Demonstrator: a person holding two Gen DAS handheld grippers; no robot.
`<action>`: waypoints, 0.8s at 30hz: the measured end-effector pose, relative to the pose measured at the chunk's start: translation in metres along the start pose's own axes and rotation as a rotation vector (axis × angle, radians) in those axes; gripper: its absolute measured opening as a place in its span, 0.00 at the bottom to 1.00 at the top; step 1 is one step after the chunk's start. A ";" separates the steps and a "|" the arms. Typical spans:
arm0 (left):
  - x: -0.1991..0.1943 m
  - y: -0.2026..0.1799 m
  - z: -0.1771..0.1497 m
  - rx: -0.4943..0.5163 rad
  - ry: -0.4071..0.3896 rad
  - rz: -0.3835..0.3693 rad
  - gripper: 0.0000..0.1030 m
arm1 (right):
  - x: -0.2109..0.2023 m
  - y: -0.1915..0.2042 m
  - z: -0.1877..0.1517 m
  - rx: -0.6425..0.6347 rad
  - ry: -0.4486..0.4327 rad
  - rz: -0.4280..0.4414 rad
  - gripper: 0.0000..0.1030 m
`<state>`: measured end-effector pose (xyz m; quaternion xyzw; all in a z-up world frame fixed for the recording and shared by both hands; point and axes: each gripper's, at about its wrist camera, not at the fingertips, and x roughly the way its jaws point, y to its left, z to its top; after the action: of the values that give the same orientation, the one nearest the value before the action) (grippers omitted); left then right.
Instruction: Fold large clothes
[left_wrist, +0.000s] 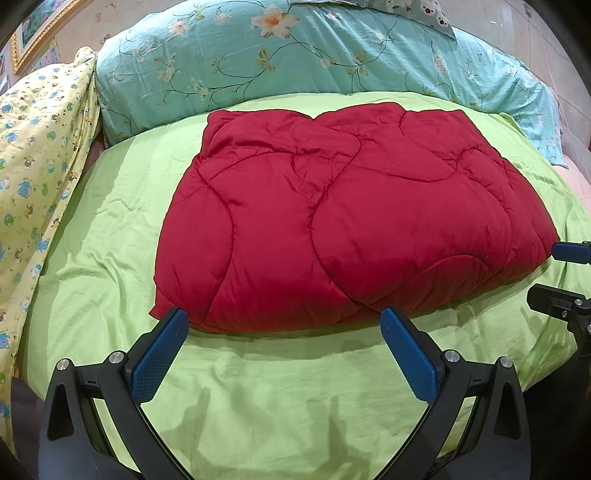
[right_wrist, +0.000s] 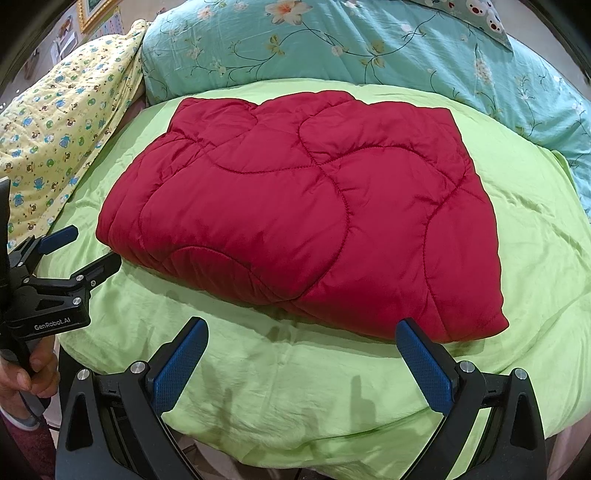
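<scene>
A red quilted garment (left_wrist: 332, 218) lies folded into a thick, roughly rectangular bundle on a lime green sheet (left_wrist: 258, 398). It also shows in the right wrist view (right_wrist: 314, 214). My left gripper (left_wrist: 284, 325) is open and empty, its blue pads just short of the bundle's near edge. It appears at the left of the right wrist view (right_wrist: 86, 245), open beside the bundle's left corner. My right gripper (right_wrist: 301, 334) is open and empty at the near edge. Its fingers show at the right edge of the left wrist view (left_wrist: 554, 273).
A teal floral quilt (left_wrist: 295, 55) lies across the back of the bed. A yellow cartoon-print cover (left_wrist: 33, 166) is heaped at the left. A picture frame (left_wrist: 26, 37) hangs on the wall at the far left. The sheet's front edge drops off below the grippers.
</scene>
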<state>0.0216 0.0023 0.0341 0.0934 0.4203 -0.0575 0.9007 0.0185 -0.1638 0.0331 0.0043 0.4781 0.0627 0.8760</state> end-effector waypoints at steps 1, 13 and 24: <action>0.000 0.000 0.000 0.001 0.001 -0.001 1.00 | 0.000 0.000 0.000 0.000 0.000 0.000 0.99; 0.007 0.000 0.003 0.002 0.010 -0.004 1.00 | 0.002 -0.003 0.002 0.008 0.000 0.000 0.99; 0.007 0.000 0.006 0.009 0.007 0.001 1.00 | 0.000 -0.003 0.005 0.008 -0.009 0.011 0.99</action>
<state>0.0304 0.0006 0.0325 0.0979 0.4233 -0.0586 0.8988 0.0233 -0.1667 0.0358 0.0109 0.4745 0.0654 0.8777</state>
